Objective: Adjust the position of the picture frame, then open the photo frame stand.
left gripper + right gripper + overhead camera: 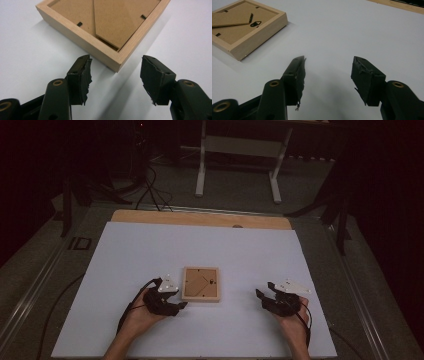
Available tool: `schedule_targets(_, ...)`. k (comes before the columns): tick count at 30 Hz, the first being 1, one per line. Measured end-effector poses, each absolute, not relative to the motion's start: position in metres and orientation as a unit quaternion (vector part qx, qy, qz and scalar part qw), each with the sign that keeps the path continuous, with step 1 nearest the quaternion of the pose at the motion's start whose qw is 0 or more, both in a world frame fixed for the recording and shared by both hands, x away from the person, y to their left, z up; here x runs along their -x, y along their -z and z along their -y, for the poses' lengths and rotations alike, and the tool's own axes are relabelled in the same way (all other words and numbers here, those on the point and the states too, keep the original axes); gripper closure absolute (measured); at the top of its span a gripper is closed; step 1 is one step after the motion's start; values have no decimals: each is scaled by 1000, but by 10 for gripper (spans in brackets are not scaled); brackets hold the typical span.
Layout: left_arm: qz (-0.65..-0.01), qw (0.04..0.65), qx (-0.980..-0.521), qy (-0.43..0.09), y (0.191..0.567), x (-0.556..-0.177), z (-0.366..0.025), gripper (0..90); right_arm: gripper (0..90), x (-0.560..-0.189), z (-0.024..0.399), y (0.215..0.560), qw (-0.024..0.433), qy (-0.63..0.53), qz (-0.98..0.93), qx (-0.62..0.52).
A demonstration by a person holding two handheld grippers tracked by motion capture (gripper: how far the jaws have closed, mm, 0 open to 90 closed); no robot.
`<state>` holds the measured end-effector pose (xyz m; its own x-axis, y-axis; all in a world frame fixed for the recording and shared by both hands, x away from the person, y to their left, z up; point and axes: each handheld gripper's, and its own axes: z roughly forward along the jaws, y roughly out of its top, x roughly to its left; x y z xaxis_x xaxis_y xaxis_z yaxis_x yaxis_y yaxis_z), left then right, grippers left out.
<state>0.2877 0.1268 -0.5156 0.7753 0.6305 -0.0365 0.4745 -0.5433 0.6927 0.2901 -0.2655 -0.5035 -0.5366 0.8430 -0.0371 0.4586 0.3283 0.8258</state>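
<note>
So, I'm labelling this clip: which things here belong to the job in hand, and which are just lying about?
In the job:
- wooden picture frame, lying back side up
- left gripper, open, aimed at the frame's corner
- right gripper, open, off to the side

Lying about:
- white table legs behind
- floor cables

Wooden picture frame (201, 284) lies back-side up on the white table sheet (150, 250), near-centre. Left gripper (181, 305) sits just beside the frame's near-left corner, jaws apart, nothing between them. Right gripper (259, 296) is well to the right of the frame, jaws also apart and empty. 2 hands come in from the near edge.
</note>
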Motion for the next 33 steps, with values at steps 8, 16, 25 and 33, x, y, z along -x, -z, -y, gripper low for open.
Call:
schedule_targets(8,-324,384,-858,-110,508,-286,-132,420,441,-291,267,504,240,-402,-778,-419)
schedule_targets(16,-333,402,-845,-120,503,-285,-136,424,443,-291,266,504,241,-402,-779,-417)
schedule_targets(25,-334,408,-840,-129,500,-283,-133,427,442,-291,265,504,241,-403,-780,-414)
schedule_targets(33,-336,408,-838,-134,499,-283,-128,429,446,-290,259,504,234,-409,-782,-408)
